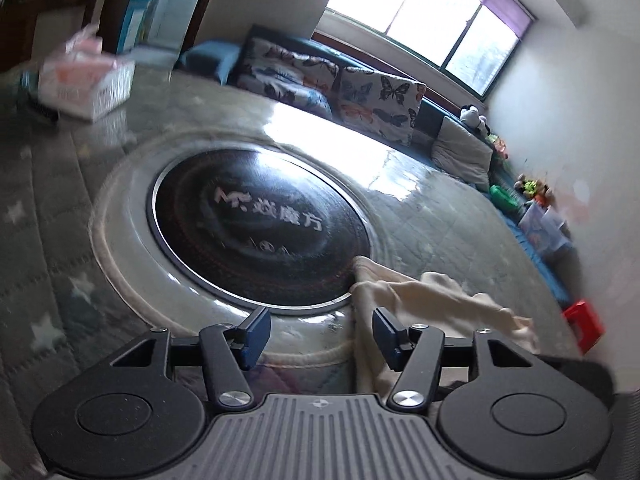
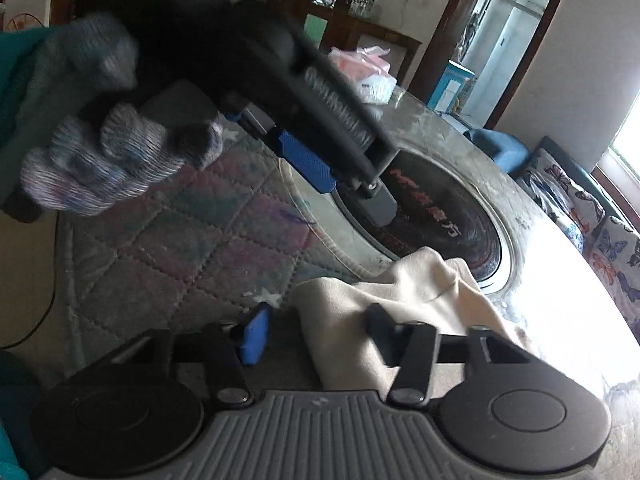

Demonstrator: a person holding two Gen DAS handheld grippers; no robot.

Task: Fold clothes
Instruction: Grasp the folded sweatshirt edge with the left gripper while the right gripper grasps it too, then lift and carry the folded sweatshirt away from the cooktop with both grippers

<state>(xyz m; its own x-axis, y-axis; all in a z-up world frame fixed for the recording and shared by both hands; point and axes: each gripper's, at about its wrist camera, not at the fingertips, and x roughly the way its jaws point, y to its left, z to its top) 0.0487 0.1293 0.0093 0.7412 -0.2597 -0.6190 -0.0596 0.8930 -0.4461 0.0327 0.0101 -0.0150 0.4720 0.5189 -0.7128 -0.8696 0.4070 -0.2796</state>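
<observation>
A crumpled cream cloth (image 1: 432,300) lies on the round table, partly over the rim of its black centre disc (image 1: 260,224). My left gripper (image 1: 320,336) is open and holds nothing; the cloth lies just past its right finger. In the right wrist view the same cloth (image 2: 400,300) lies in a heap right ahead. My right gripper (image 2: 316,334) is open, its fingers on either side of the cloth's near edge. The left gripper (image 2: 344,192), held by a gloved hand (image 2: 104,152), hangs above the table at the upper left, open.
A quilted star-pattern cover (image 2: 192,240) lies on the near part of the table. A white box with pink tissue (image 1: 86,80) stands at the far side. A bench with butterfly cushions (image 1: 340,88) runs under the window. A red stool (image 1: 584,324) stands at the right.
</observation>
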